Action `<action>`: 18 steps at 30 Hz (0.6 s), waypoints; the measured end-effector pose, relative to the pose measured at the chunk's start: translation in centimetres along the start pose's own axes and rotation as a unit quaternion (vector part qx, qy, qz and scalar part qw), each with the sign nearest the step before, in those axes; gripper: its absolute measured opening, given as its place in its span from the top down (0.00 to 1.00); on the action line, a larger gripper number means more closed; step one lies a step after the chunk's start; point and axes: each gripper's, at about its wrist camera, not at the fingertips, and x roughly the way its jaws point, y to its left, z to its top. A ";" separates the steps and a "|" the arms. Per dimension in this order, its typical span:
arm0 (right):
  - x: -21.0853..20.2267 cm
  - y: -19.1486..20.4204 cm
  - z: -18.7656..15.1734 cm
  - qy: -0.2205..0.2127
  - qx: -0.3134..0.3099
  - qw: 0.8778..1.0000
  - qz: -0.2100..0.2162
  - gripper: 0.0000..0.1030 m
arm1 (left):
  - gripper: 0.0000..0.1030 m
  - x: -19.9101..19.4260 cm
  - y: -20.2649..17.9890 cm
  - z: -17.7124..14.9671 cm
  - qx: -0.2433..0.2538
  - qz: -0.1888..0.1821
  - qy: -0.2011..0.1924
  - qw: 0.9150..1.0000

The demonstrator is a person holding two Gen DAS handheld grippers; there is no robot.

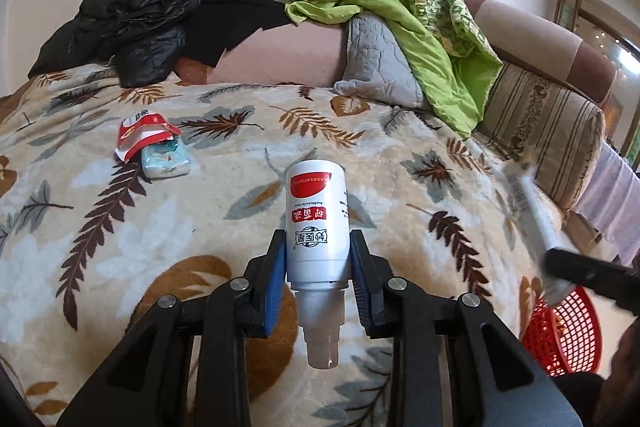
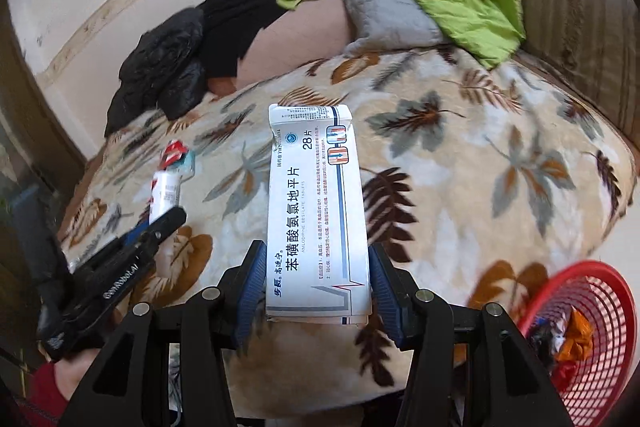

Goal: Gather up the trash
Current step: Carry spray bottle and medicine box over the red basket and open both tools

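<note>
My left gripper (image 1: 318, 251) is shut on a white spray bottle (image 1: 316, 219) with a red label, held above the bed with its nozzle toward the camera. My right gripper (image 2: 318, 279) is shut on a white medicine box (image 2: 316, 203) with blue print. The box shows blurred at the right of the left wrist view (image 1: 532, 211). The left gripper and bottle (image 2: 164, 195) show at the left of the right wrist view. A red-and-white wrapper (image 1: 140, 135) and a small tissue pack (image 1: 166, 161) lie on the leaf-patterned blanket (image 1: 120, 247).
A red mesh basket (image 2: 600, 343) with some trash in it stands at the lower right beside the bed, also in the left wrist view (image 1: 560, 331). A black jacket (image 1: 132, 19), green quilt (image 1: 400, 7), grey pillow (image 1: 376, 55) and striped cushion (image 1: 540, 131) lie at the back.
</note>
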 end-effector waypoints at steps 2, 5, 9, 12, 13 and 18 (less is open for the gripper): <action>-0.2 -0.5 -0.2 0.003 0.008 1.000 0.003 0.46 | 0.72 0.0 0.4 -0.2 -0.003 0.003 0.001 1.000; -0.6 -0.6 -0.3 0.002 0.005 1.000 0.005 0.46 | 0.72 0.1 0.7 -0.7 -0.009 0.007 0.002 1.000; -1.0 -0.2 -0.4 -0.001 -0.012 1.000 -0.006 0.46 | 0.72 0.4 0.7 -1.2 -0.003 0.010 0.010 1.000; -1.1 -0.2 -0.6 0.002 -0.010 1.000 -0.010 0.46 | 0.72 0.6 0.7 -1.6 0.004 0.013 0.017 1.000; -1.0 -0.2 -0.6 0.003 -0.009 1.000 -0.012 0.46 | 0.72 0.6 0.8 -1.7 0.005 0.013 0.019 1.000; -0.9 0.6 -0.7 0.004 -0.024 0.999 -0.031 0.46 | 0.72 0.7 1.6 -1.7 -0.008 0.008 0.026 1.000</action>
